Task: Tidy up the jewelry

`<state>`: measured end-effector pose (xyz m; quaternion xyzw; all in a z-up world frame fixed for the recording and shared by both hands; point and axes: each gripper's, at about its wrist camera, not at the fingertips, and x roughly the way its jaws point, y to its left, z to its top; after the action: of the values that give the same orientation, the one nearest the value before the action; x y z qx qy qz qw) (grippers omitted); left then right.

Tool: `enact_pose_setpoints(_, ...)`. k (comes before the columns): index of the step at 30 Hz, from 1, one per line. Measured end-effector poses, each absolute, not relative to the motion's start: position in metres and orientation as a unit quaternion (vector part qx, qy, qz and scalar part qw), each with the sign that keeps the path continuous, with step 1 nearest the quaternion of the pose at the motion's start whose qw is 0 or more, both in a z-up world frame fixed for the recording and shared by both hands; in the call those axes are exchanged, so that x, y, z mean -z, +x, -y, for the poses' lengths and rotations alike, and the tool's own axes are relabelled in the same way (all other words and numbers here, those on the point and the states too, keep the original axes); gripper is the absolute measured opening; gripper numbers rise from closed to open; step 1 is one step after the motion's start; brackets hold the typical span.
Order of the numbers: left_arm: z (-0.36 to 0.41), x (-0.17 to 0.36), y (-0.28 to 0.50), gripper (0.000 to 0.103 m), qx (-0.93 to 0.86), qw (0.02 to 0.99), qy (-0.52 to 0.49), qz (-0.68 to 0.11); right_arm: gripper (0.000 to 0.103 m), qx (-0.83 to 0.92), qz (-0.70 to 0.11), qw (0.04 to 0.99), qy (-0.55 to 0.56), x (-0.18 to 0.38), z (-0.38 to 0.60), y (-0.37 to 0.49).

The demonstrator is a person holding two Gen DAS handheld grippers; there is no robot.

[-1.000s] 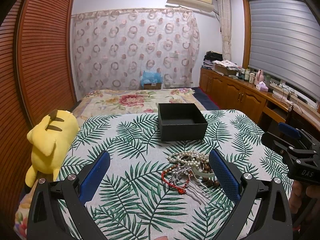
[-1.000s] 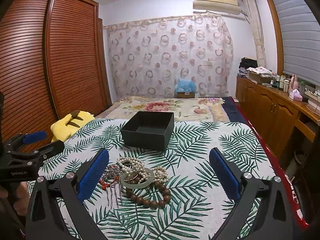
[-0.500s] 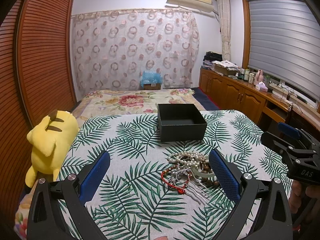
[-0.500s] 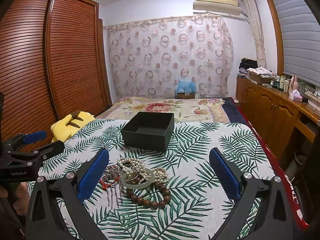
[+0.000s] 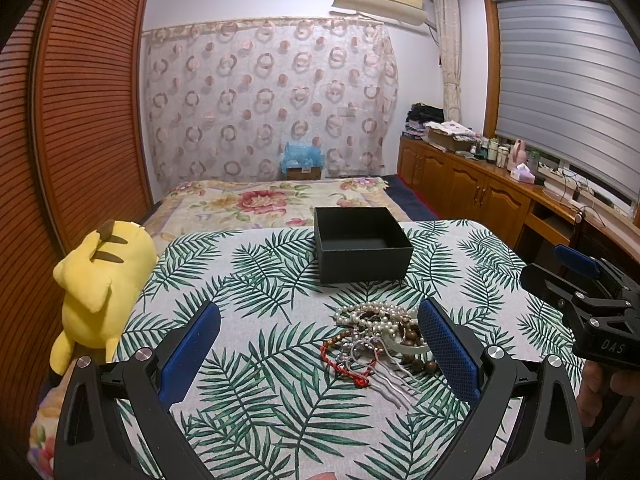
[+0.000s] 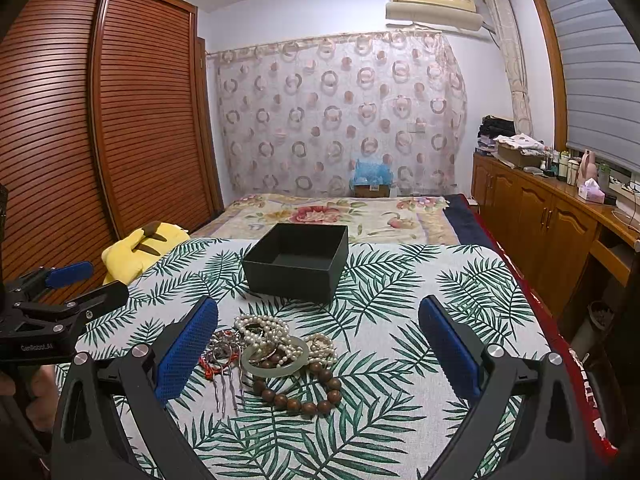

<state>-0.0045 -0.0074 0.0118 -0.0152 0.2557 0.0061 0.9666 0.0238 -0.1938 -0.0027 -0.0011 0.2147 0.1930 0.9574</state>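
Yellow plush toy (image 5: 100, 280) lies at the far left edge of the leaf-print tablecloth (image 5: 280, 412), well apart from the work. Left gripper (image 5: 320, 344) hovers low over the cloth, fingers spread wide, nothing between them; the pile sits toward its right finger. Jewelry pile (image 6: 276, 356) lies near the middle of the cloth, just in front of the open black box (image 6: 298, 262), which looks bare inside from both views. All pieces are heaped together: red cord bracelet (image 5: 344, 364) and silver hair fork (image 6: 228, 388) on the left side, pearl strand (image 6: 262, 330) draped over a pale green bangle (image 6: 276, 364), brown wooden bead bracelet (image 6: 298, 394) at the front. Right gripper (image 6: 318, 346) is likewise spread and unloaded, pile inside its span toward the left finger. Risks, as I judge them: strands overlap, so closing on one piece may drag its neighbours and drop them short of the box; pearls looped over the bangle may snag; the fork's thin prongs lie flat on soft cloth, so pads may pinch fabric and shift it; the smooth bangle may slip from a shallow grip; both tools converging on one small heap could collide.
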Motion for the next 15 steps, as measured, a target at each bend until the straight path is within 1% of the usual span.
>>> enact_pose_setpoints(11,0.008,-0.021,-0.006,0.095,-0.005,0.966,-0.016,-0.257,0.101,-0.194,-0.217,0.957,-0.001,0.006,0.195,0.024)
enact_pose_setpoints(15,0.013,-0.029,-0.006,0.095,-0.006,0.964,-0.019,-0.264,0.101,-0.195,-0.222,0.955,-0.003,-0.001,0.191,0.026)
